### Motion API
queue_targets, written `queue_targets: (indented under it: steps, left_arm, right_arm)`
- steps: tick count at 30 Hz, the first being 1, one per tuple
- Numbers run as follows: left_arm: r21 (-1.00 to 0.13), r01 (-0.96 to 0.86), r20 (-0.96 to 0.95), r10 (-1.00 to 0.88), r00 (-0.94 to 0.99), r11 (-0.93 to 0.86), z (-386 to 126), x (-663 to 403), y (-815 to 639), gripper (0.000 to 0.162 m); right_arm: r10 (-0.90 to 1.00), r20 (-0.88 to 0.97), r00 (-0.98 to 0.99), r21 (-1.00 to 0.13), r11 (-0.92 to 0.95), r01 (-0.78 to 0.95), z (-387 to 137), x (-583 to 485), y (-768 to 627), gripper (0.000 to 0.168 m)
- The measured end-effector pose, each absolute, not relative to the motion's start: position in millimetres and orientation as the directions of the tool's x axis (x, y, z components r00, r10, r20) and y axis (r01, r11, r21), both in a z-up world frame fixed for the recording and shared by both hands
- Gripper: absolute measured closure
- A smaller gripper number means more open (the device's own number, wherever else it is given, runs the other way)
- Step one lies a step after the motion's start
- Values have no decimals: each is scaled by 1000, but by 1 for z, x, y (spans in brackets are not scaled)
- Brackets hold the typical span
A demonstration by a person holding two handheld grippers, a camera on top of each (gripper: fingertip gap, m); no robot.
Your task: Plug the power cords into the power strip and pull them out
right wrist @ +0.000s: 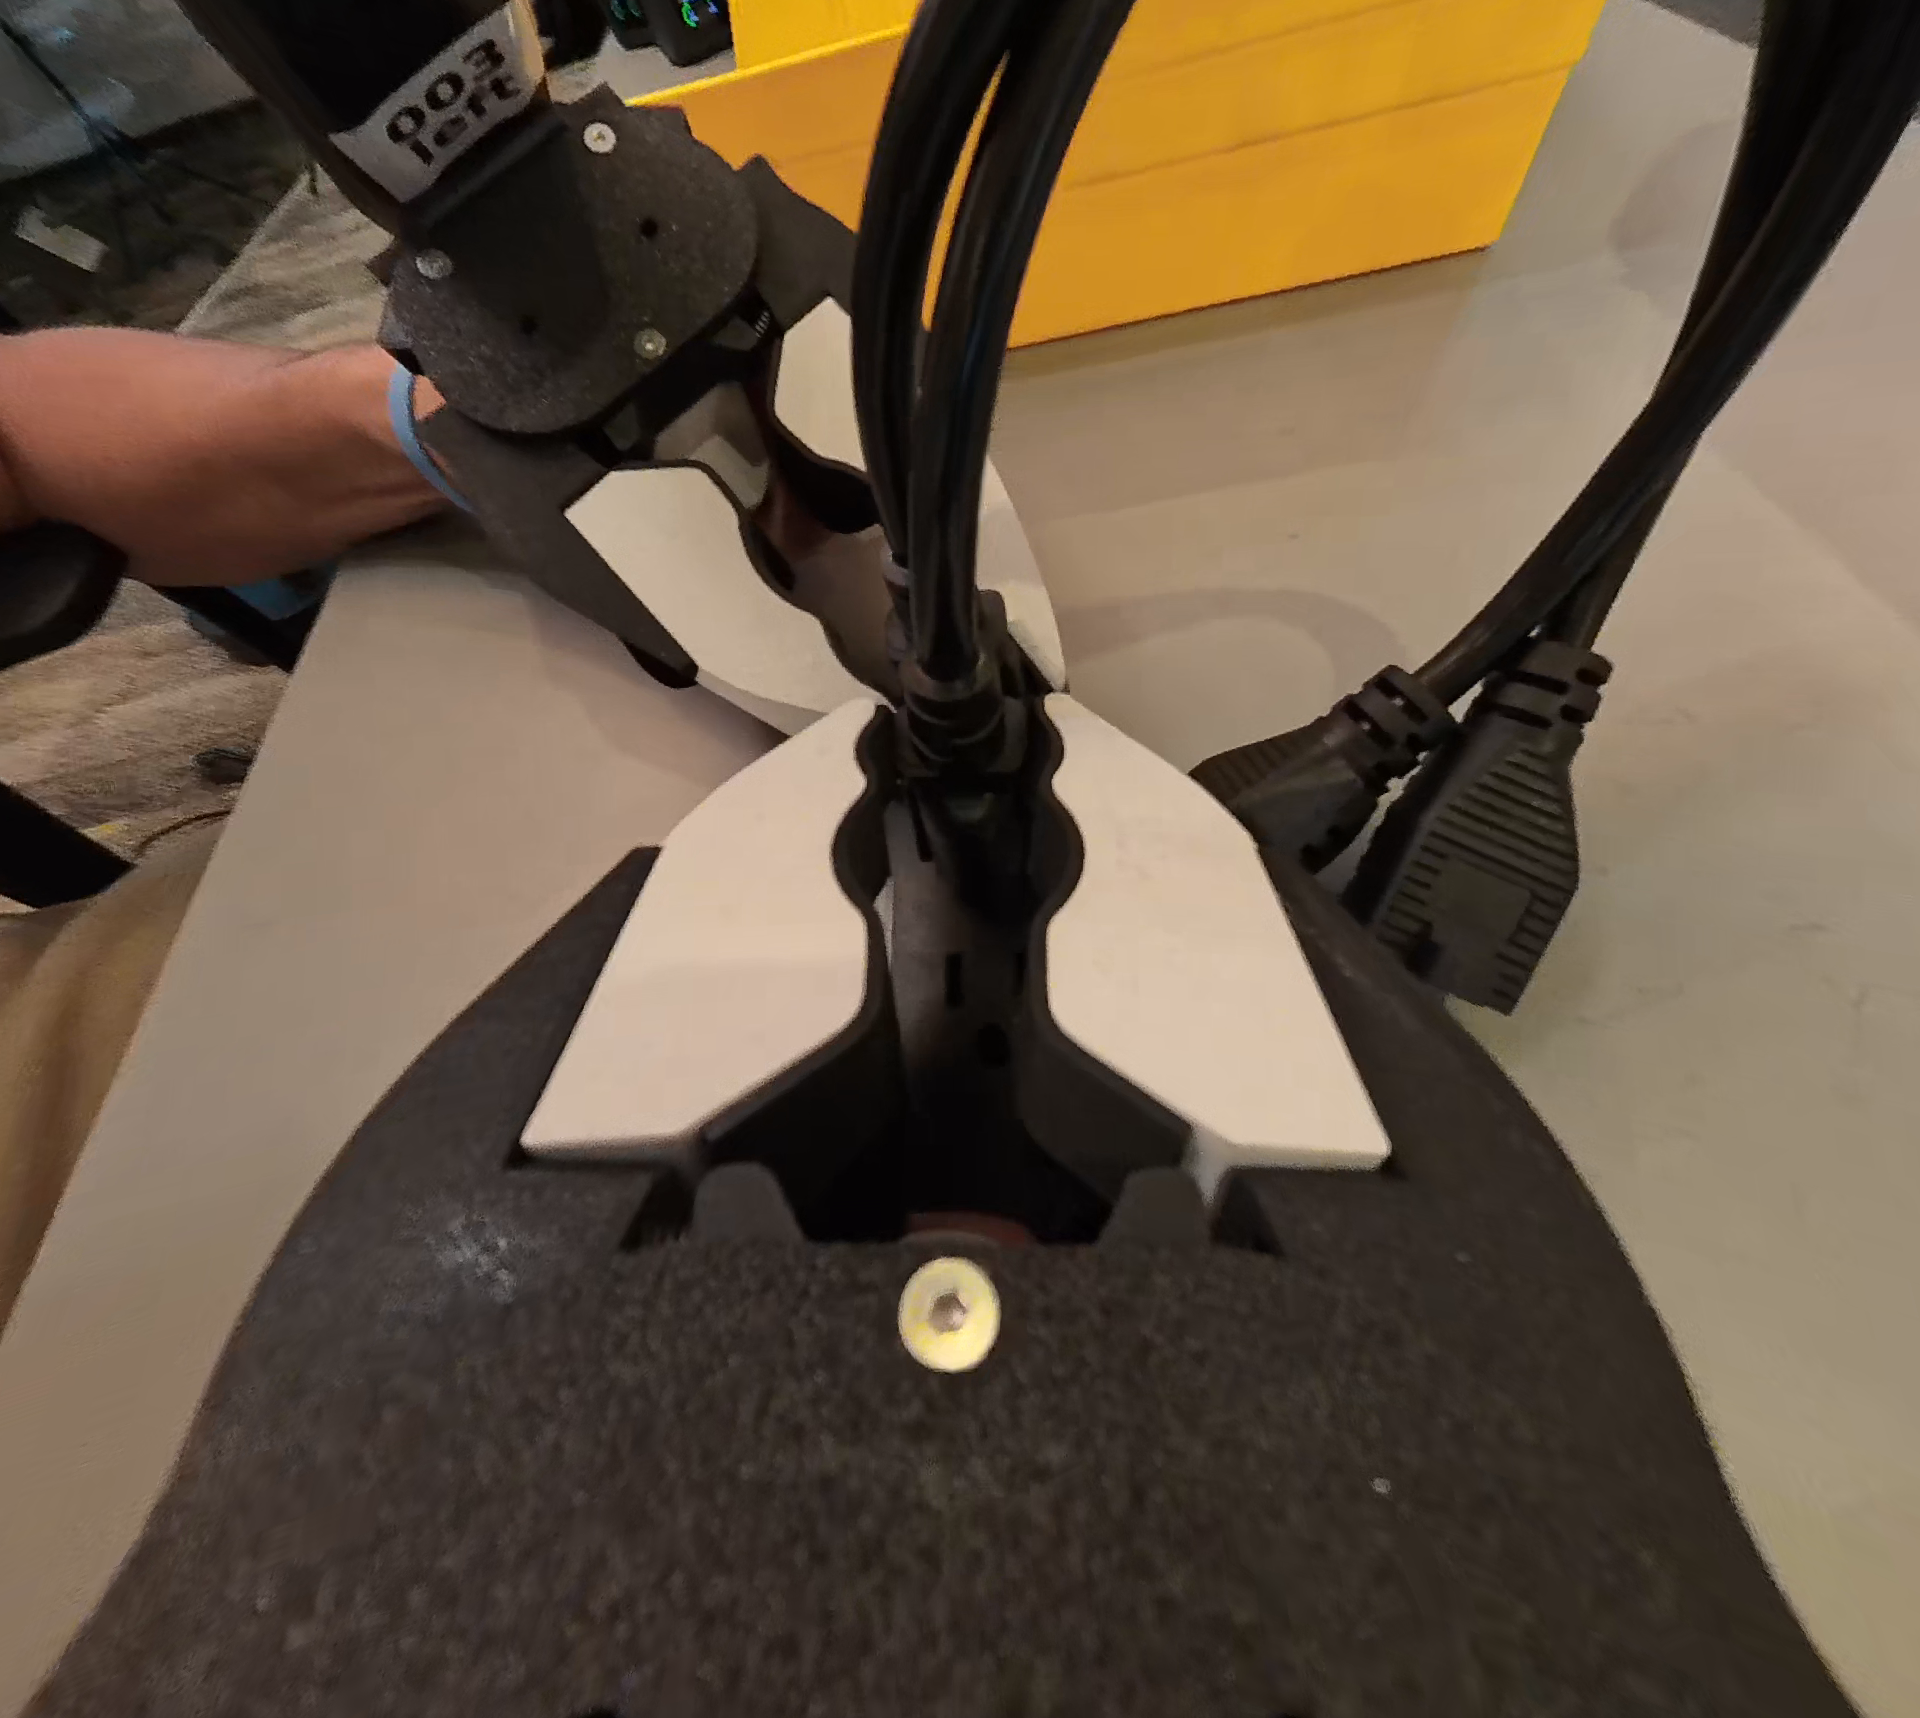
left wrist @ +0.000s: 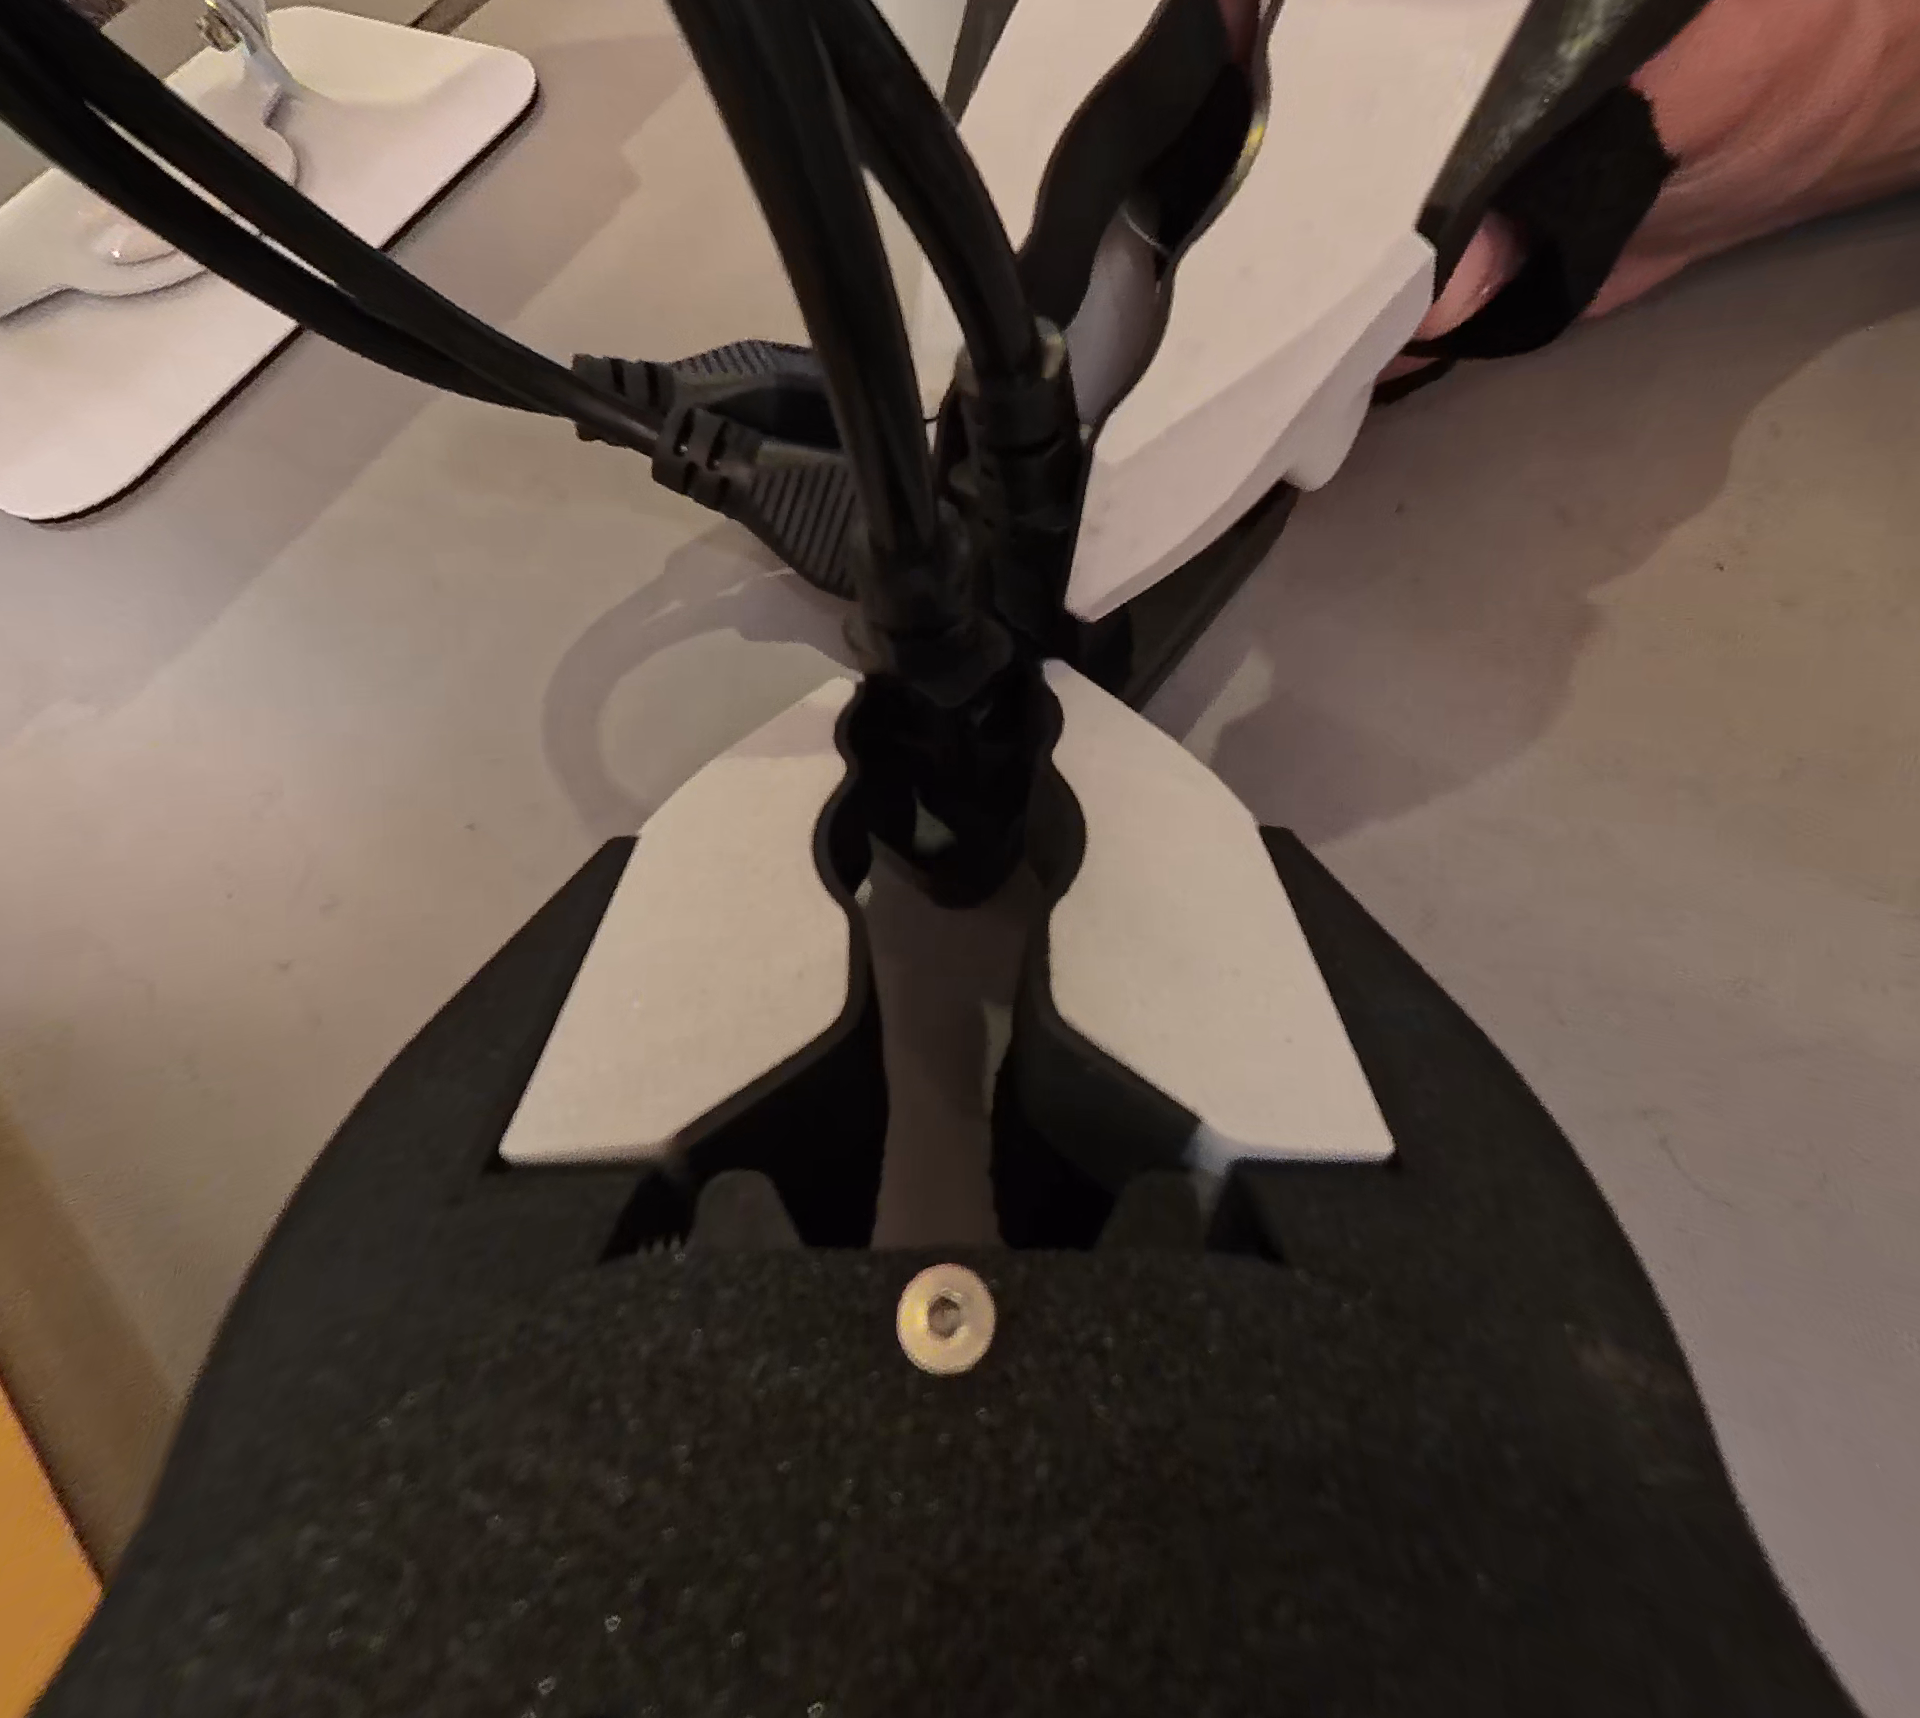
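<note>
Gripping plugs [right wrist: 961, 733], yellow bin [right wrist: 1247, 68] interior not visible.

A plain grey table [right wrist: 1558, 525] carries everything. On it, beyond the right gripper's jaws, stands a yellow plastic bin [right wrist: 1299, 110]; just right of those jaws lie two black cord connectors [right wrist: 1455, 837] — side by side. Left of the left gripper's jaws rests a white stand base [left wrist: 260, 214] — flat on the tabletop.
</note>
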State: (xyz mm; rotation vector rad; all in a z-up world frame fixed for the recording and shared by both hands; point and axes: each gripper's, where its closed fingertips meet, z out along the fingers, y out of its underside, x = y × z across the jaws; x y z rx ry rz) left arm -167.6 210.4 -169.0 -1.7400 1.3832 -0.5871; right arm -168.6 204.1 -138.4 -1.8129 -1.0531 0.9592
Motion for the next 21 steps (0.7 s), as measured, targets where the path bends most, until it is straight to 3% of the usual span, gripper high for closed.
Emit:
queue_targets:
  steps: [1, 21]
  left_arm:
    - [-818, -572, -132, -948, 289, -60, -170, -168, 211, 134]
    - [-809, -583, -132, -947, 293, -68, -172, -168, 210, 134]
  right_arm:
    - [910, -188, 369, -902, -308, 301, -139, -169, 204, 147]
    - [914, -193, 358, -943, -274, 189, -122, -165, 206, 155]
